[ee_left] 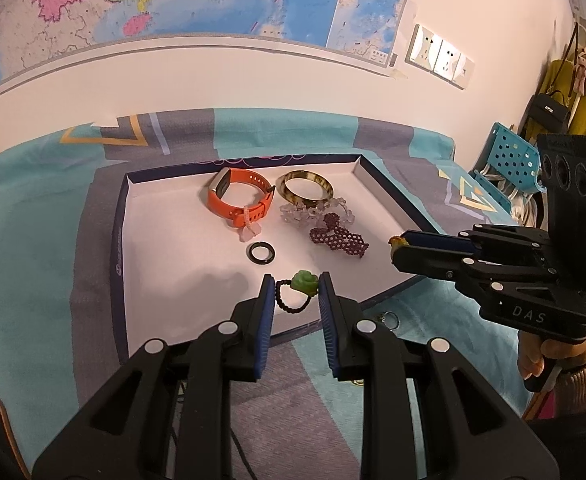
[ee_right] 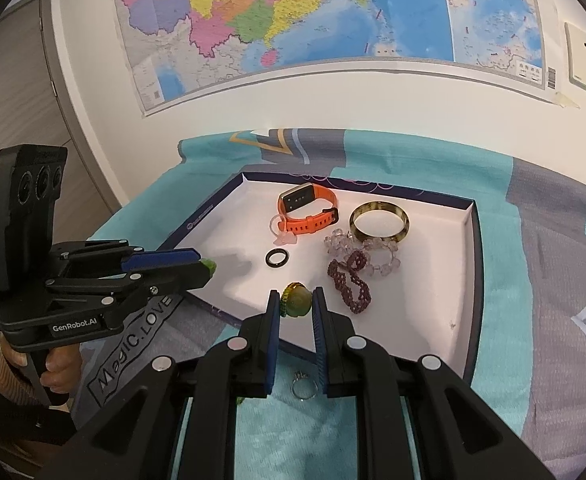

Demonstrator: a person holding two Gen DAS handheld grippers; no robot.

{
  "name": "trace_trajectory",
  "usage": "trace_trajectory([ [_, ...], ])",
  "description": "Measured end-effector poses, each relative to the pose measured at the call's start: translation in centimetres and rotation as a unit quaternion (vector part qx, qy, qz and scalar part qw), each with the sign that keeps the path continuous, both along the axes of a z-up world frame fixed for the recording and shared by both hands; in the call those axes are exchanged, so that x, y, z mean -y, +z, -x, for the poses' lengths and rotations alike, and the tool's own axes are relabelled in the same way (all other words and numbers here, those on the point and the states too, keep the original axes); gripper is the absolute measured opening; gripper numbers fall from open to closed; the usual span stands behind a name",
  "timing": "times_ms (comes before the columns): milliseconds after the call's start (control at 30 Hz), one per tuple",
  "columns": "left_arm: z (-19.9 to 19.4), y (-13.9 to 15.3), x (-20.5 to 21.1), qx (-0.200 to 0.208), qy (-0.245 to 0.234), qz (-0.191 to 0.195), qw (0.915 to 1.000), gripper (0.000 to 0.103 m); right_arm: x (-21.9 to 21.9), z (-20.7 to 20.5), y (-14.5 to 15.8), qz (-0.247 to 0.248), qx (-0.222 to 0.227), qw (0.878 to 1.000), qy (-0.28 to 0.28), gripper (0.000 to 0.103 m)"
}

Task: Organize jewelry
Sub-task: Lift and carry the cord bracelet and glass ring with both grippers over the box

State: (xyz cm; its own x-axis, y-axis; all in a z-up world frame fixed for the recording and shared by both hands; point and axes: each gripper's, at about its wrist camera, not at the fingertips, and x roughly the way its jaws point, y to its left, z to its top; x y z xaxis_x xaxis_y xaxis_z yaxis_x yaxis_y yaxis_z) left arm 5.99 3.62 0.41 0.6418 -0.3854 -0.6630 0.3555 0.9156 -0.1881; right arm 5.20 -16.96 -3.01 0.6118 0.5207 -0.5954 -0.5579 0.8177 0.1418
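Both tongs are clenched on something right now. The left tongs (ee_left: 293, 286) grip a green bead (ee_left: 305, 282) with a dark cord loop (ee_left: 291, 298) hanging off it, held over the near edge of the white box (ee_left: 165, 216). The right tongs (ee_right: 296, 300) pinch a yellow-green bead (ee_right: 297, 300) the same way.

Handling-wise, I'd guess both beads are light, hard and a bit slick, so they could squirt out sideways; grab across the bead's widest part, not the floppy cord, which just sags.

Beyond the tips sit an orange watch (ee_left: 239, 198), a bangle (ee_left: 307, 188), a clear bead bracelet (ee_left: 317, 212), a purple bead bracelet (ee_left: 339, 240) and a black ring (ee_left: 261, 253).

Only the right camera properly shows a silver ring (ee_right: 304, 386) on the blanket (ee_right: 553, 300) under its tongs; the left view shows just a sliver of it, I think. The left view alone shows the cord loop.
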Motion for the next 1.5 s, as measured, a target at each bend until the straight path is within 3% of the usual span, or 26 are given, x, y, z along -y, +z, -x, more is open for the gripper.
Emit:
trace_trajectory([
  [333,0.3,0.3,-0.8,0.002,0.012,0.005,0.9999,0.023,-0.5,0.0,-0.2,-0.001,0.006,1.000,0.011,0.014],
  [933,-0.6,-0.4,1.3,-0.008,0.024,-0.002,0.9997,0.023,1.3,0.2,-0.5,-0.009,0.001,1.000,0.024,0.014],
  [1500,-2.0,-0.3,2.5,-0.003,0.035,-0.027,0.9990,0.023,0.9,-1.5,-0.4,-0.001,0.004,1.000,0.019,0.014],
])
